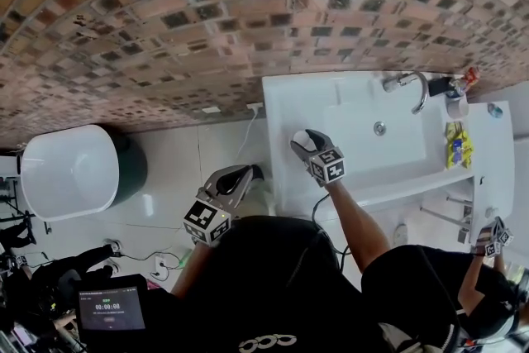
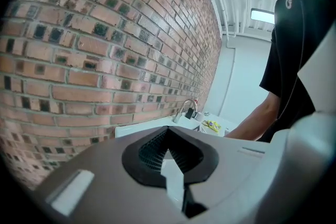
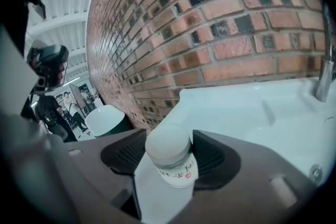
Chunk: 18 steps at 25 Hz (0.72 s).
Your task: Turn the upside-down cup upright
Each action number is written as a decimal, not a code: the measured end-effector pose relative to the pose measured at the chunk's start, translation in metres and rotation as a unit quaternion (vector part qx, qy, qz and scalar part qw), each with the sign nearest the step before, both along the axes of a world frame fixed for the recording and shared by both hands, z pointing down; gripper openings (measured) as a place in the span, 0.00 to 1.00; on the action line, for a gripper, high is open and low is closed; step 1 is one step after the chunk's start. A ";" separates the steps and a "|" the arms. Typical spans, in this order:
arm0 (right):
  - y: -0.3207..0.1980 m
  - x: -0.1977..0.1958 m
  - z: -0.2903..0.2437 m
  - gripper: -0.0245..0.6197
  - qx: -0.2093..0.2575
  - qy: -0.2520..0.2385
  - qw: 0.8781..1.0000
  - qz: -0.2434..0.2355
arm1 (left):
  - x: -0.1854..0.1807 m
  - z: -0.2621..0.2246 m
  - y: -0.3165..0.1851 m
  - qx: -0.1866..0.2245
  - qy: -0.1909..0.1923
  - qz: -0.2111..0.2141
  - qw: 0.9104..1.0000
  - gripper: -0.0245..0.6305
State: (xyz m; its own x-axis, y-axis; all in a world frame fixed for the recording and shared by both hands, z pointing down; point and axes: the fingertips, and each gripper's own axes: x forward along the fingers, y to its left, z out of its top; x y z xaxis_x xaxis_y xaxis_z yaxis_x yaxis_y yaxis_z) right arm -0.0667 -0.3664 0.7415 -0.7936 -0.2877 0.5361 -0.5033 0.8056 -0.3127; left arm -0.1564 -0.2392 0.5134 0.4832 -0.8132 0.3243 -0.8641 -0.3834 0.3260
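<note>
Now the cup [image 3: 170,157] is between the two fingers of the right gripper [image 3: 169,148], and the black pads [image 3: 123,153] press on it from both sides, so it is held and touches no surface. It is a whitish, half-clear cup with a small print and a red stamp on its side. It lies along the fingers, with a round, frosted end pointing away toward the brick wall [image 3: 226,23]; I cannot tell if this end is the bottom or the mouth. In the head view the cup [image 1: 301,140] and the right gripper [image 1: 307,143] hang above the left part of the white sink [image 1: 293,99], beside the basin with its drain [image 1: 378,128]. The faucet [image 1: 409,83] stands at the far edge of the sink, close to the wall, and a yellow packet [image 1: 457,145] lies on the right side of it, well apart from the cup. The left gripper [image 1: 241,175] is lower in the picture, beside the left end of the sink and over the pale floor [image 1: 178,157]. In its own view the left gripper [image 2: 168,131] has its fingers together at the tips, with nothing between them, and it points toward the wall and the far sink [image 2: 152,126]. At the left a white tub [image 1: 70,171] stands near the wall. A small screen [image 1: 110,310] is at the bottom left. At the bottom right a second person [image 1: 446,285] holds another gripper [image 1: 493,237] near the front edge of the sink.
</note>
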 end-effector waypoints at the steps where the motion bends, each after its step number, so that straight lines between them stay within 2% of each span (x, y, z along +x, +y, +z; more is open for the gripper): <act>1: 0.002 -0.001 0.001 0.44 0.009 0.003 1.000 -0.007 | 0.004 0.000 0.000 0.000 -0.001 0.002 1.000 0.06; 3: 0.003 -0.002 0.003 0.44 0.016 0.004 1.000 -0.015 | 0.012 -0.001 0.000 0.000 -0.003 0.005 1.000 0.06; 7: 0.004 -0.004 0.008 0.46 -0.003 0.009 1.000 -0.022 | 0.029 -0.006 0.003 0.003 -0.010 0.012 1.000 0.06; 8: 0.004 -0.004 0.006 0.53 -0.005 0.010 1.000 -0.026 | 0.033 -0.007 0.004 0.004 -0.012 0.013 1.000 0.06; 10: 0.003 -0.001 -0.003 0.59 -0.003 0.003 1.000 -0.027 | 0.041 -0.009 0.007 0.004 -0.017 0.012 1.000 0.06; 14: -0.001 0.022 -0.026 0.62 -0.017 -0.054 0.998 0.020 | 0.062 -0.007 0.020 -0.003 -0.021 0.009 1.000 0.06; 18: 0.011 0.058 -0.054 0.62 -0.007 -0.086 0.995 0.047 | 0.086 -0.004 0.038 -0.010 -0.016 0.009 1.000 0.06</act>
